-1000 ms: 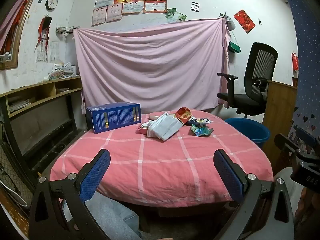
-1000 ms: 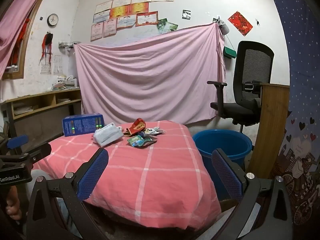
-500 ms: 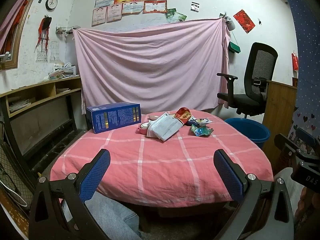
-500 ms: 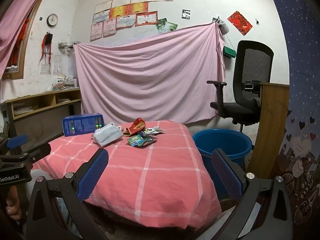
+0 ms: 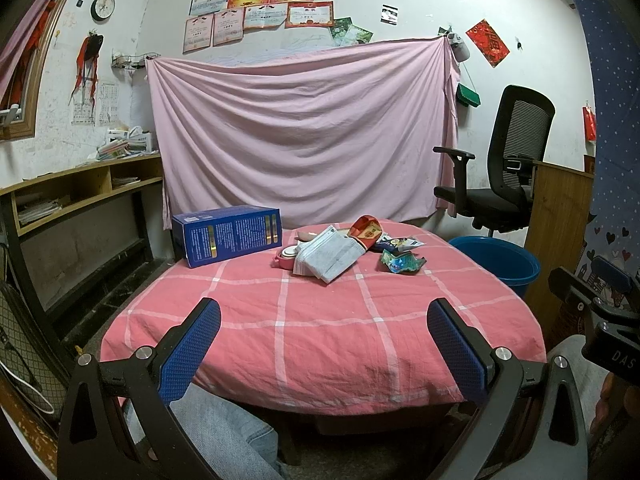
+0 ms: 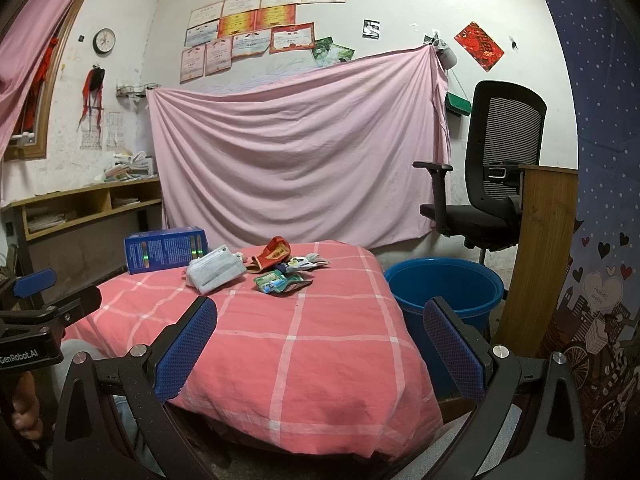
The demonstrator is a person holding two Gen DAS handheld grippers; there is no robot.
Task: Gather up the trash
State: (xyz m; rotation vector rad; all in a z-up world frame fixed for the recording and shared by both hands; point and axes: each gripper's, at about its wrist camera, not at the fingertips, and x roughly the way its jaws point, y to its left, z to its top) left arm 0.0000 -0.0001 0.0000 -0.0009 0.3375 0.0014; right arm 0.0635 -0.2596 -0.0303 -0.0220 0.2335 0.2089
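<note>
- Hovering short of the table (image 5: 320, 344): left gripper (image 5: 324, 344) and right gripper (image 6: 320, 344), both spread, empty.
- Next, likely: reach a wrapper (image 6: 280, 282); bucket (image 6: 444, 292) waits beside.

The table cover (image 5: 320, 320) is salmon pink with a white grid of lines, and the box (image 5: 228, 236) on it is dark blue with gold bands. A pale pink sheet (image 5: 304, 128) hangs behind, the bucket (image 6: 444, 292) is bright blue, and the gripper pads (image 5: 190, 354) are blue with a dimpled texture.
</note>
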